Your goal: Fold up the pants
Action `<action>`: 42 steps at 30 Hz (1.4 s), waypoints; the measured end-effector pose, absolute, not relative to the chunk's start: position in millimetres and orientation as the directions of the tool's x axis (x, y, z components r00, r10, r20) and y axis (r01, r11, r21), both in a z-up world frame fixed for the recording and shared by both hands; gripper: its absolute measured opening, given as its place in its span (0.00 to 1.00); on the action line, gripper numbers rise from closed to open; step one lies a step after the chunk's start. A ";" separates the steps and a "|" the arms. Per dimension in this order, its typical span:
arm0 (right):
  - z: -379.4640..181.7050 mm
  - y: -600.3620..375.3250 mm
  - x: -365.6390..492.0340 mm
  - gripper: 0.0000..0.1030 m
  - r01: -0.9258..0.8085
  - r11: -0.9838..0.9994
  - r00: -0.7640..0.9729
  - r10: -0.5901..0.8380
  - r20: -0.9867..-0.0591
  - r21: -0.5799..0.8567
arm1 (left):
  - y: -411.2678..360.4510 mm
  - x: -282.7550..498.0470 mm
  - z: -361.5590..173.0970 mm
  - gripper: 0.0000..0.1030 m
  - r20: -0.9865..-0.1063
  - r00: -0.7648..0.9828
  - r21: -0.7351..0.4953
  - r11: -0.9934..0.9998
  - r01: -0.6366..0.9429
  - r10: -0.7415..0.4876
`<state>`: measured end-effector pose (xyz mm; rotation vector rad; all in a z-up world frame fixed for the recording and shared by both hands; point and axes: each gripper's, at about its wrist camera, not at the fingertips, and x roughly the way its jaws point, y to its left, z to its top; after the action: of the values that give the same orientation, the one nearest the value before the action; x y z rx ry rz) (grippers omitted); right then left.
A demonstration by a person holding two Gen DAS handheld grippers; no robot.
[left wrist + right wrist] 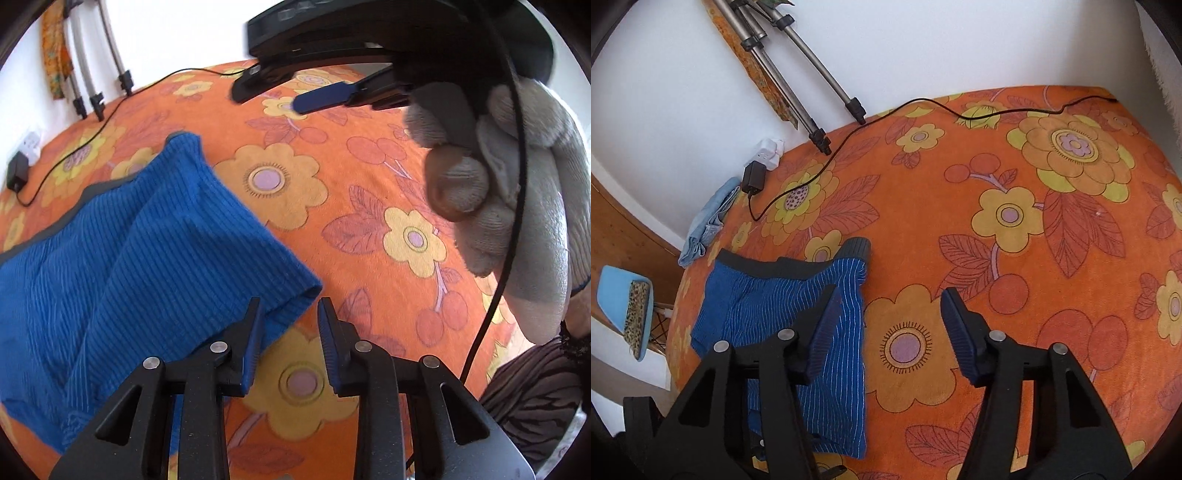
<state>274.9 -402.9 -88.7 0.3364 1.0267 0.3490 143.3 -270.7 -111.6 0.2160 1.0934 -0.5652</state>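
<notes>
Flat on the floral cover, ribbed blue pants (147,251) — dark waistband; both grippers apart, gripping nothing.

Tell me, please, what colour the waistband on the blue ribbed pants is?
The waistband is dark grey, topping the blue ribbed pants; the right wrist view shows it best.

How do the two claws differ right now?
The left claw has its fingers closer together than the right claw. The left sits at a corner of the blue pants; the right has them beside one finger, over the orange blanket. Neither grips anything.
</notes>
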 end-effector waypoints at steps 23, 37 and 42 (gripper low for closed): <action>-130.3 -389.2 316.9 0.53 -0.120 0.860 0.357 0.504 -0.787 0.496 | -288.7 143.5 -117.6 0.12 -0.857 0.419 -0.009 0.820 0.572 -0.302; -137.3 -360.1 337.4 0.40 -0.160 0.834 0.315 0.550 -0.773 0.528 | -263.1 148.2 -91.5 0.07 -0.807 0.389 -0.187 0.817 0.545 -0.444; -140.7 -355.9 338.1 0.17 -0.159 0.836 0.305 0.548 -0.779 0.525 | -255.3 149.5 -86.1 0.07 -0.794 0.392 -0.206 0.811 0.547 -0.465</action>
<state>338.1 -355.9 -140.7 0.3838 1.1749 0.4833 149.5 -255.3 -86.1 0.0943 0.9753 -0.6443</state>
